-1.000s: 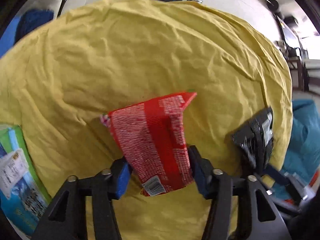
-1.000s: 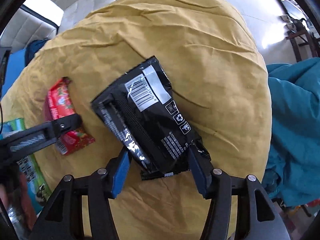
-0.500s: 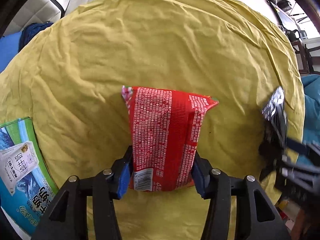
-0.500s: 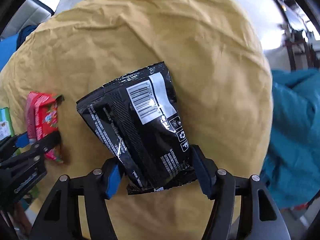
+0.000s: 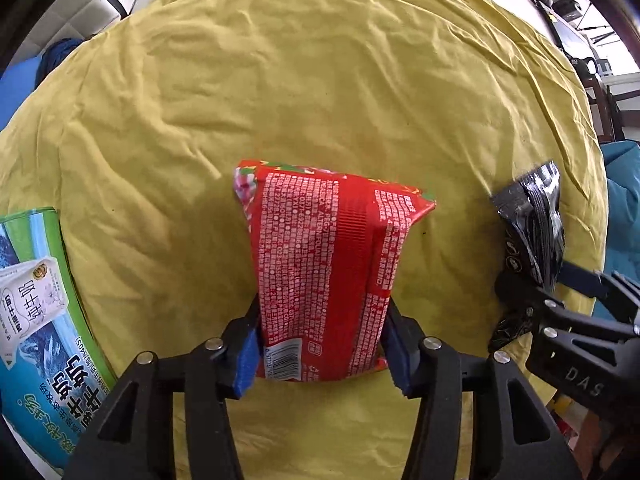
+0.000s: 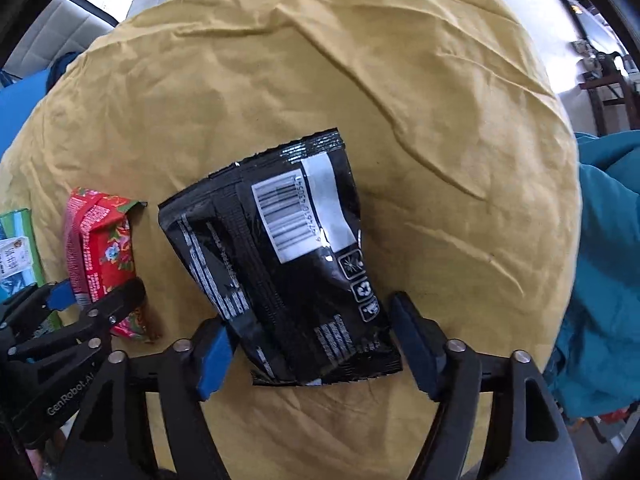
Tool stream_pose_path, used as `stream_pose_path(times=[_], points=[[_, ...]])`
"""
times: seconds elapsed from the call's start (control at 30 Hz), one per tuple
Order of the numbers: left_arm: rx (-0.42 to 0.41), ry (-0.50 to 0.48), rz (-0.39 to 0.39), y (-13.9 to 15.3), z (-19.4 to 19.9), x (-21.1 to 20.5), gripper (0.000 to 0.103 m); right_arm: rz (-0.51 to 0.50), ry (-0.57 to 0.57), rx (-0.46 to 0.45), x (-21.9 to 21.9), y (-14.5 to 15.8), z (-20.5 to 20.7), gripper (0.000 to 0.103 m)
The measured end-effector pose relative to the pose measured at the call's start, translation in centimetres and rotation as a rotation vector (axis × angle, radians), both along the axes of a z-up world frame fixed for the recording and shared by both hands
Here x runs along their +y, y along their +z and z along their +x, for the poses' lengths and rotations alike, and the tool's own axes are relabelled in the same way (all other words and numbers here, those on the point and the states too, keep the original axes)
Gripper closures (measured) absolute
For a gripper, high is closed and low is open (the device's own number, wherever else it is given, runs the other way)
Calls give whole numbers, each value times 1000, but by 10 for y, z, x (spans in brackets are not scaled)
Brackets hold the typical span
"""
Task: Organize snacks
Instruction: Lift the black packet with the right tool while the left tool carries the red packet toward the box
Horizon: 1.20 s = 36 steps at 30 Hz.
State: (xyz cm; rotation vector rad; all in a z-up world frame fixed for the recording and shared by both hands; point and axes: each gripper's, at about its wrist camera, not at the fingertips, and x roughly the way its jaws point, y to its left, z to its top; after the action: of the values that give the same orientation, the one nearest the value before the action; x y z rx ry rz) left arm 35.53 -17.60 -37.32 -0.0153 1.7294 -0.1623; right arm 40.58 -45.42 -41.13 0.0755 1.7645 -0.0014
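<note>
A red snack packet [image 5: 324,272] with white print stands upright between the blue pads of my left gripper [image 5: 322,348], which is shut on its lower part, just above the yellow cloth [image 5: 300,92]. My right gripper [image 6: 310,348] is shut on a black snack packet [image 6: 280,256], barcode side up. In the right wrist view the red packet [image 6: 100,248] and the left gripper's fingers [image 6: 100,308] show at the left. In the left wrist view the black packet [image 5: 532,232] and the right gripper's fingers [image 5: 580,280] show at the right.
A green and blue milk carton box [image 5: 36,320] lies at the cloth's left edge, also seen as the box [image 6: 16,248] in the right wrist view. Teal fabric [image 6: 604,264] bunches past the cloth's right edge. A white sofa [image 6: 52,36] and floor lie beyond.
Both grippers have come lower and closer to the cloth with their packets. The red packet has swung from tilted to upright; the black packet has turned more upright too.
</note>
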Motion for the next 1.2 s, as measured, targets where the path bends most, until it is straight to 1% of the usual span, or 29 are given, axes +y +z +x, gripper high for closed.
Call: stream_pose_path(times=[0.07,0.1,0.17,0.2,0.23,0.3,0.37,0.4,0.43,0.47,0.5,0.53,0.57,0.6,0.63,0.67,0.7,0.87,0.93,1.0,1.13,1.2], points=[[-8,-4,-5,0,0,2,59,-40,-13,18,5,3,-6,36],[-7,1,-11,1,-6,5,59,-27,-35,52,7,4,-11,36],[-7,13,-17,1,-16,12,59,66,-79,111,9,6,-20,35],[-6,18,-22,0,-20,16,59,101,-83,124,10,8,-23,35],[-1,23,-28,-1,-22,18,59,114,-81,120,11,13,-24,34],[-3,29,-32,-5,-17,19,59,91,-65,69,11,26,-23,24],[-1,22,-30,-5,-19,21,59,63,-51,21,13,38,-20,20],[-1,21,-30,-6,-18,24,59,62,-47,11,13,41,-20,20],[-1,21,-30,-6,-18,24,59,66,-44,14,13,40,-18,20],[-2,22,-31,-6,-19,24,59,73,-43,19,17,38,-7,20],[-3,24,-30,-5,-7,18,59,83,-41,31,17,32,-4,20],[-6,24,-30,-4,-8,19,59,83,-36,47,16,21,-4,20],[-8,26,-30,-4,-1,15,59,88,-32,63,11,11,2,21],[-9,29,-30,-4,-1,15,59,83,-28,78,12,4,2,34],[-10,31,-29,-1,-1,18,59,58,-21,91,15,-2,1,41],[-14,35,-29,1,-4,20,59,41,-24,83,12,-8,1,46],[-18,38,-28,4,-9,23,59,3,-31,59,13,-6,0,49],[-57,42,-8,20,-21,31,60,-39,-38,15,29,7,-11,54],[-70,48,-12,29,-27,34,60,-31,-58,-6,29,14,-17,54],[-92,50,-18,43,-34,38,60,-5,-74,-19,34,21,-26,55],[-157,39,-27,81,-52,53,60,19,-84,-80,42,54,-40,55],[-195,31,-36,104,-62,63,60,35,-80,-107,53,70,-50,55]])
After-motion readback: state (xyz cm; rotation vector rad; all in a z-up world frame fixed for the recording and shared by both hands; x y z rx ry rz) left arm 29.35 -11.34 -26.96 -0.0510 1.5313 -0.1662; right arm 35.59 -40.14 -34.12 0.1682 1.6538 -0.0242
